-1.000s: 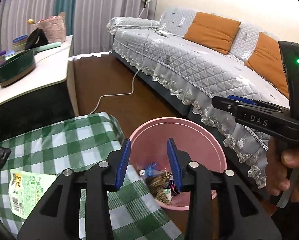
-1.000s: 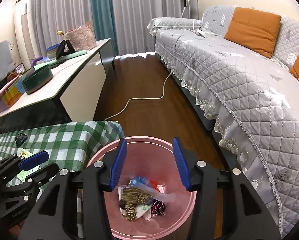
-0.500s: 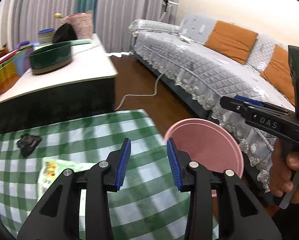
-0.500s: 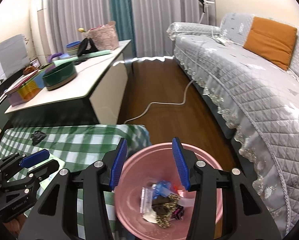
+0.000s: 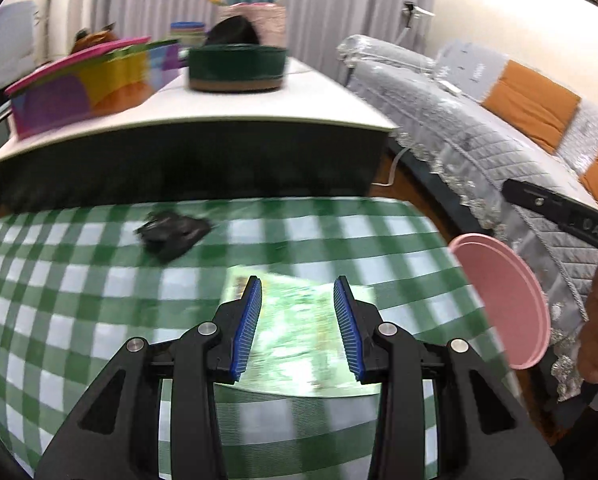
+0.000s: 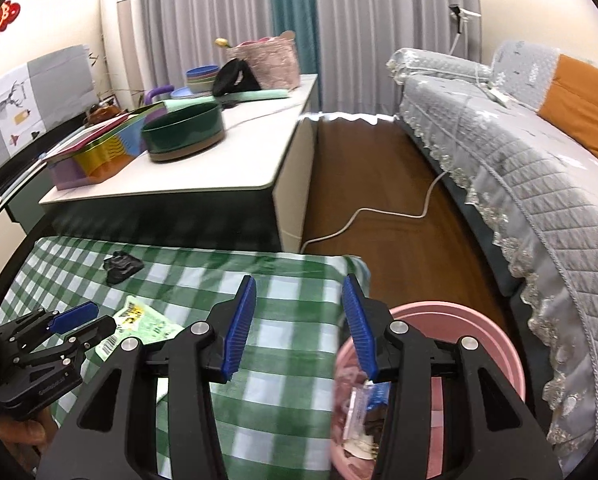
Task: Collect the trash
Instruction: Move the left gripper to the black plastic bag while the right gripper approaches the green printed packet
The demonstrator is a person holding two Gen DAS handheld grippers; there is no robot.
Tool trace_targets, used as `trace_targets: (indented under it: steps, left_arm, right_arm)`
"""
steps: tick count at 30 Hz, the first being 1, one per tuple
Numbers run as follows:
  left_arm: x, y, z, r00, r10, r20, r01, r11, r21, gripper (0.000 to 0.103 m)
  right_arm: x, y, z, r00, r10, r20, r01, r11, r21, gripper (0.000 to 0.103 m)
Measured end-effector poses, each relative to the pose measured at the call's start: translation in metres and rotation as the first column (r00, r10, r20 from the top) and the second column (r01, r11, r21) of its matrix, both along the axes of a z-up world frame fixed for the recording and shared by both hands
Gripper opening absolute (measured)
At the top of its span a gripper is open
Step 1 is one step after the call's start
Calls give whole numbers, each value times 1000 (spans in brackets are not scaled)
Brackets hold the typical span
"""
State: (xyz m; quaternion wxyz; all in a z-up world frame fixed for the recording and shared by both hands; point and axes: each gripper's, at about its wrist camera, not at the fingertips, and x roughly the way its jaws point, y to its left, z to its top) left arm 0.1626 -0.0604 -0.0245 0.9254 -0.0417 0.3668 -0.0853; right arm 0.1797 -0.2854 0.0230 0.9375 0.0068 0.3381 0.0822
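Barcode (image 6: 107, 348) on green wrapper (image 5: 299, 336) — yellow print unreadable.

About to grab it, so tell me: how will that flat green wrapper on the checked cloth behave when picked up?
The green wrapper lies flat and thin, so it is probably light and floppy. Lying flush on the checked cloth, its edge may be hard to catch, and it might slide.

Home living room: sofa (image 6: 519, 168), curtains (image 6: 379, 20)

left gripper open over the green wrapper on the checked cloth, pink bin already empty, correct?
Not quite: the pink bin is not empty. The right wrist view shows wrappers lying inside it. The rest holds: the left gripper is open above the green wrapper on the checked cloth.
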Motion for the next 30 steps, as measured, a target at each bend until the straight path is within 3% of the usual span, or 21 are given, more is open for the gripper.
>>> trace_targets:
  steps: [9,18,30]
  left_arm:
    - [16,47,-15,993,116,-27,-116,993,-17,37]
    - [20,89,-6,977,211,10,-211,977,-14,37]
    - [-2,151,11,958,280,66,-280,960,-7,37]
  right_arm:
    - [12,41,-9,997,61,-39,-60,998,31,41]
    - [12,110,-14,992,96,-75,-90,992,85,36]
    - [14,192,-55,979,69,-192,-71,997,-1,37]
